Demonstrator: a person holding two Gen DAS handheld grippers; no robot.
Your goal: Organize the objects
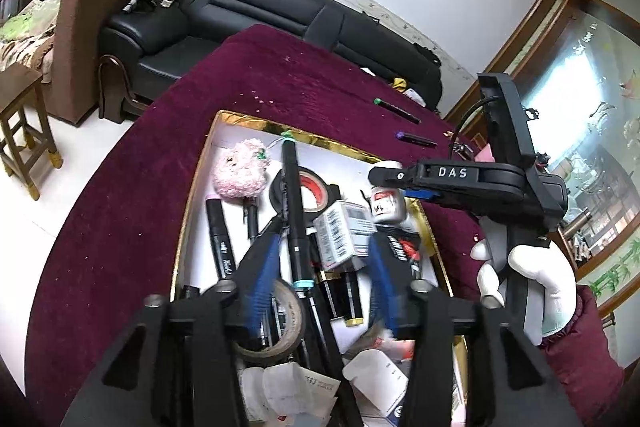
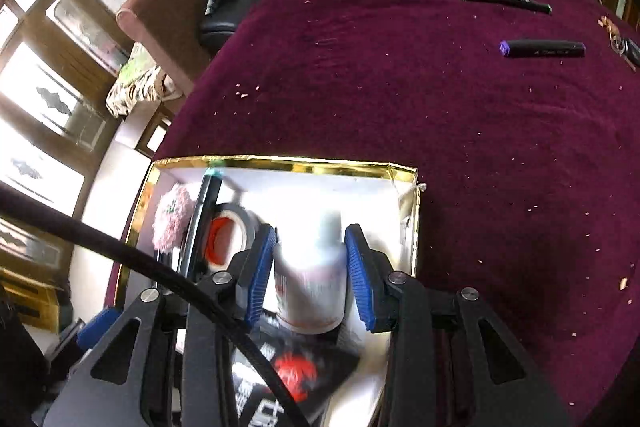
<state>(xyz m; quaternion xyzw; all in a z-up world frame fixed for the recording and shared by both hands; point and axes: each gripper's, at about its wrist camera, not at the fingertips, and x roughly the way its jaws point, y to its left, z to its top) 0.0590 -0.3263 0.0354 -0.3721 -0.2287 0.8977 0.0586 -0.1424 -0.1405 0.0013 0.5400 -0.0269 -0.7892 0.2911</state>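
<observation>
A gold-rimmed white box (image 1: pixel 256 121) on the maroon tablecloth (image 1: pixel 320 75) holds markers, tape rolls, a pink pompom (image 1: pixel 240 171) and small cartons. My left gripper (image 1: pixel 324 251) is open above the box, with a black marker (image 1: pixel 294 211) and a white barcode carton (image 1: pixel 344 235) between its blue pads. My right gripper (image 2: pixel 310 267) is over the box's right side (image 2: pixel 404 175), its pads beside a small white bottle (image 2: pixel 310 287); a slight gap shows on each side. The bottle also shows in the left wrist view (image 1: pixel 386 203).
A green-capped marker (image 2: pixel 504 1) and a purple-capped marker (image 2: pixel 542 49) lie on the cloth beyond the box. Keys (image 2: pixel 624 47) lie at the right edge. A black sofa (image 1: pixel 280 15) and a brown armchair (image 1: pixel 92 11) stand behind the table.
</observation>
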